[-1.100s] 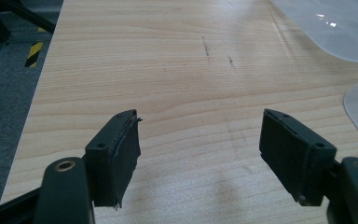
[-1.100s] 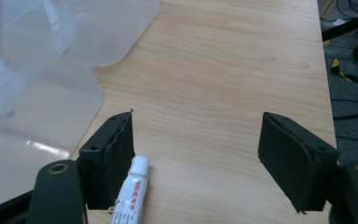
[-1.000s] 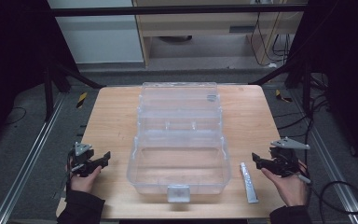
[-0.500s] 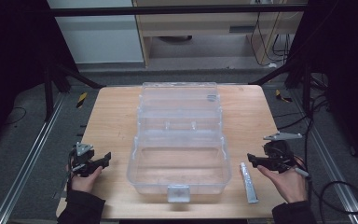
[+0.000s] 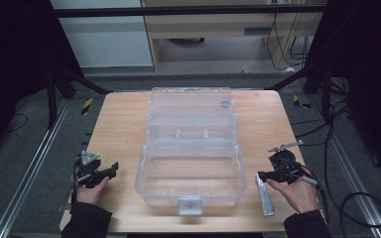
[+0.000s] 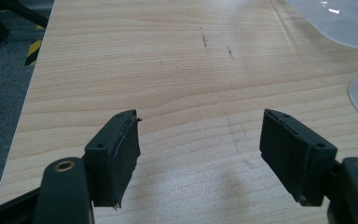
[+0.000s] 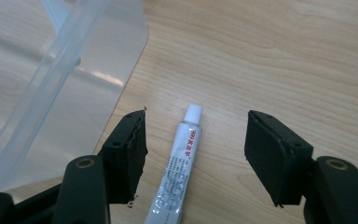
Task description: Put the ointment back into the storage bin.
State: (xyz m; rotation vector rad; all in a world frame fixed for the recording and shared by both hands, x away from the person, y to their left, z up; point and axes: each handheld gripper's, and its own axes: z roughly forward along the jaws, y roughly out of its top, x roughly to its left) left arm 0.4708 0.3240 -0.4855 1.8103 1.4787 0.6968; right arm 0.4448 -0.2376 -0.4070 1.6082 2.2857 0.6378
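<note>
The tube [image 7: 179,175] lies flat on the desk [image 5: 124,124] near its front right corner, just beside the right wall of the clear plastic box [image 5: 191,163]. In the high view it shows as a pale strip [image 5: 265,197] whose long axis runs roughly front to back, parallel to the box's right side. In the right gripper view its white cap points away from the camera and its body runs back toward the gripper, so the tube lies along the gripper's own line of sight, not across it.

The right gripper [image 7: 193,144] hangs directly over the tube with 1 jaw on each side of it. Its jaws have just been closing, yet they stand apart, with bare wood showing between each pad and the tube, so nothing is gripped. The right hand [image 5: 297,193] is by far the nearer of the 2; my reading is that a pinch across the tube's narrow width calls for a short descent and further closing.

The box's wall sits close to the left jaw, and I judge that to be the 1 thing that could get in the way.

The left gripper [image 6: 200,140] rests well apart near the front left corner, its jaws wide open over bare wood, holding nothing.
</note>
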